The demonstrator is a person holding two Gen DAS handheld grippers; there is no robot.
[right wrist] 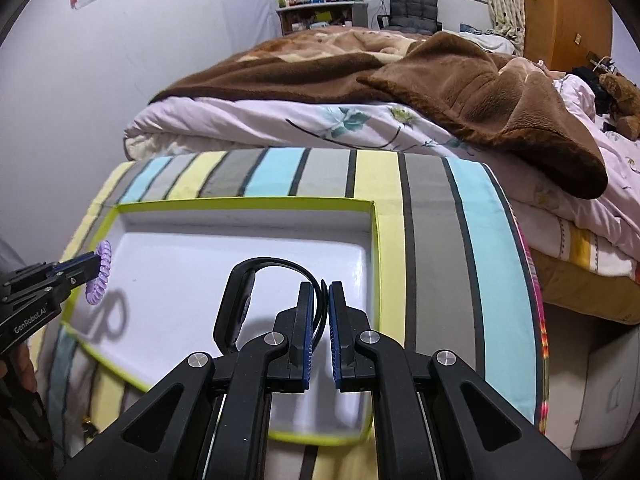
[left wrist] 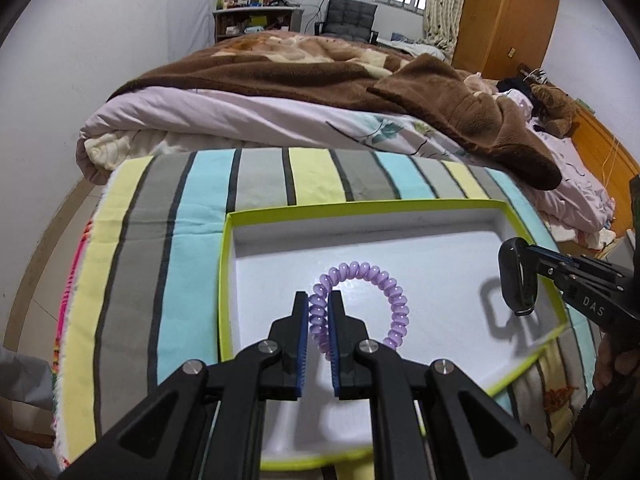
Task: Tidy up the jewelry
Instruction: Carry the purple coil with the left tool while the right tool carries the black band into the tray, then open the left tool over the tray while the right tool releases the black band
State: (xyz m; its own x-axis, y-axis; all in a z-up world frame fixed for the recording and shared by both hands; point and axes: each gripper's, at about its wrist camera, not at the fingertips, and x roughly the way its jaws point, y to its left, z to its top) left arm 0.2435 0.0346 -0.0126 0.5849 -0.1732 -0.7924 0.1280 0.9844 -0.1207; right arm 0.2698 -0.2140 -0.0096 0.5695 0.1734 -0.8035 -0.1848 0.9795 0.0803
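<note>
A white tray with a lime-green rim [left wrist: 224, 280] [right wrist: 374, 236] lies on a striped cloth. My left gripper [left wrist: 319, 300] is shut on a purple beaded bracelet [left wrist: 380, 280], which hangs above the tray's floor; in the right wrist view the bracelet [right wrist: 102, 270] shows at the tray's left edge, held by the left gripper [right wrist: 94, 266]. My right gripper [right wrist: 322, 288] is shut on the thin strap of a black wristband [right wrist: 240, 296], held over the tray's right half. In the left wrist view the wristband [left wrist: 518, 280] hangs from the right gripper [left wrist: 534, 258] by the tray's right rim.
The striped cloth [left wrist: 192, 216] covers a raised surface at the foot of a bed with a brown blanket [left wrist: 320, 68] and a pale quilt. A wooden wardrobe [left wrist: 512, 12], a shelf [left wrist: 256, 20] and a chair stand at the back. A hand [left wrist: 616, 364] shows at the right.
</note>
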